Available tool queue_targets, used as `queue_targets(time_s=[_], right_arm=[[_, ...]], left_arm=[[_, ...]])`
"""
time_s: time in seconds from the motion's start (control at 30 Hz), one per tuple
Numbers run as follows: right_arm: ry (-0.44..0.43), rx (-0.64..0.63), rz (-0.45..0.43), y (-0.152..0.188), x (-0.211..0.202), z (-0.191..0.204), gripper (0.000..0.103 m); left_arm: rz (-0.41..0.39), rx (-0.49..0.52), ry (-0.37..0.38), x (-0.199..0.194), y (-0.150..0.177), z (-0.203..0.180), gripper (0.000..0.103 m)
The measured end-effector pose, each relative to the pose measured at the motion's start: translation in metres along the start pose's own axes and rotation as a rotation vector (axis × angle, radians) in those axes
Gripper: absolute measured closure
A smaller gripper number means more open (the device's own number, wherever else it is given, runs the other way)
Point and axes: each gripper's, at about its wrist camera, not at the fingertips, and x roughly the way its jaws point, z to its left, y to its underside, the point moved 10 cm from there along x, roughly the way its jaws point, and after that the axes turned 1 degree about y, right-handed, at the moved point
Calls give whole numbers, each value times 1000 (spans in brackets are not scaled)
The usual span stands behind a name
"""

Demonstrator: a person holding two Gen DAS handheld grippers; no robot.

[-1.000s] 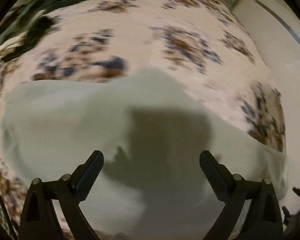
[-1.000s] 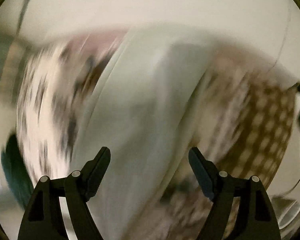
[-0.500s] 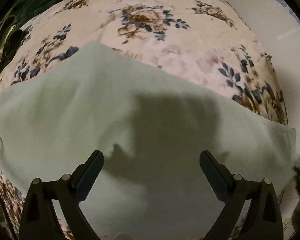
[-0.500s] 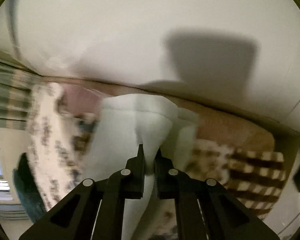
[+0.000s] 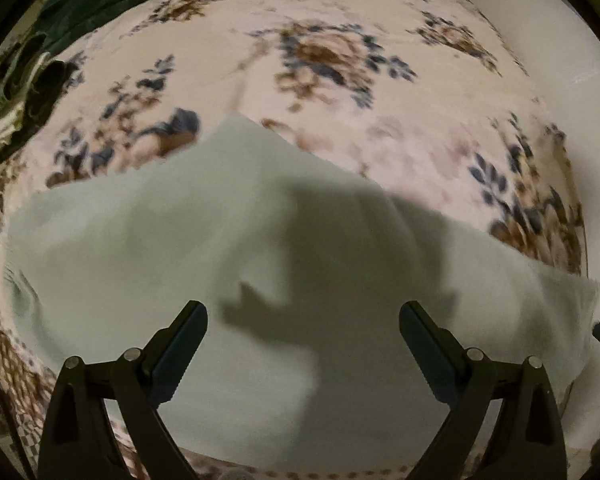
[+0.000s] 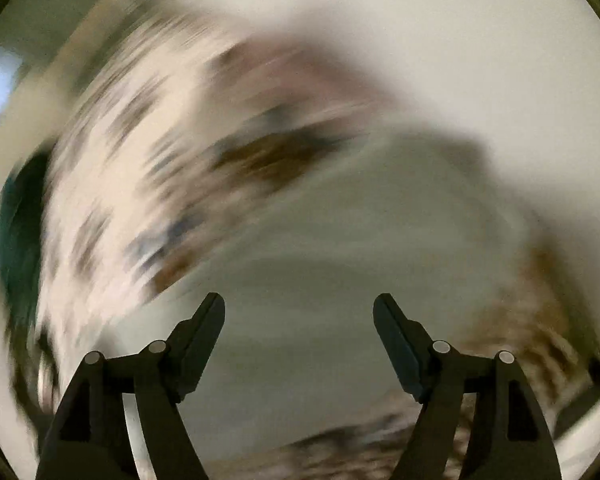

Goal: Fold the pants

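Note:
The pale mint-green pants (image 5: pixel 228 248) lie spread flat on a floral bedspread (image 5: pixel 320 52) in the left wrist view, filling its lower half. My left gripper (image 5: pixel 302 328) is open and empty, hovering just above the near part of the pants. In the right wrist view, which is heavily blurred, the pants (image 6: pixel 340 280) show as a pale green patch ahead of my right gripper (image 6: pixel 299 320), whose jaws stand wide apart with nothing between them.
A dark green cloth heap (image 5: pixel 40 60) lies at the bed's far left. A white wall (image 5: pixel 560 60) borders the bed on the right. A brown checked fabric (image 6: pixel 532 340) shows at the right in the right wrist view.
My right gripper was shut on a fold of the pants half a second ago and has let go and opened; its view is swinging fast. My left gripper stays open over the pants.

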Motion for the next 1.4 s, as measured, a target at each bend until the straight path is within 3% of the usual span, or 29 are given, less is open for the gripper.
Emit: queue_targets(time_s=[0.03, 0.17, 0.27, 0.47, 0.5, 0.57, 0.6, 0.63, 0.8, 0.97, 1.1, 1.2, 1.27, 1.33, 1.4], right_arm=[[-66, -65, 93, 1, 20, 46, 24], [-292, -218, 310, 4, 76, 173, 24], [-317, -425, 425, 13, 127, 258, 24], [-418, -590, 737, 59, 204, 357, 24], [-423, -608, 759, 68, 204, 360, 24], [-424, -670, 760, 81, 213, 374, 38], [-414, -696, 750, 85, 212, 374, 69], [-407, -723, 733, 91, 205, 373, 88], [-483, -727, 673, 115, 158, 358, 93], [-533, -743, 667, 163, 113, 333, 94], [-537, -752, 719, 193, 110, 319, 94], [-531, -649, 767, 187, 123, 311, 89], [-562, -549, 794, 169, 125, 310, 82], [-616, -483, 796, 152, 123, 314, 52], [-633, -436, 790, 137, 127, 320, 36]], left_arm=[[0, -22, 0, -2, -8, 9, 5], [38, -149, 9, -4, -24, 48, 5], [66, -262, 11, -6, -29, 81, 5], [164, -520, 47, -2, -22, 137, 5], [181, -565, 65, -1, -20, 143, 5], [227, -680, 102, 1, -16, 159, 5], [248, -736, 125, 2, -14, 165, 5], [264, -788, 151, 4, -13, 170, 5], [311, -961, 261, 13, -17, 182, 5], [395, -918, 203, 37, -12, 184, 8], [404, -845, 127, 51, 5, 190, 66], [382, -871, 165, 53, 17, 192, 71], [376, -894, 186, 53, 22, 194, 71], [376, -910, 206, 54, 26, 195, 71], [370, -911, 218, 54, 27, 195, 71]])
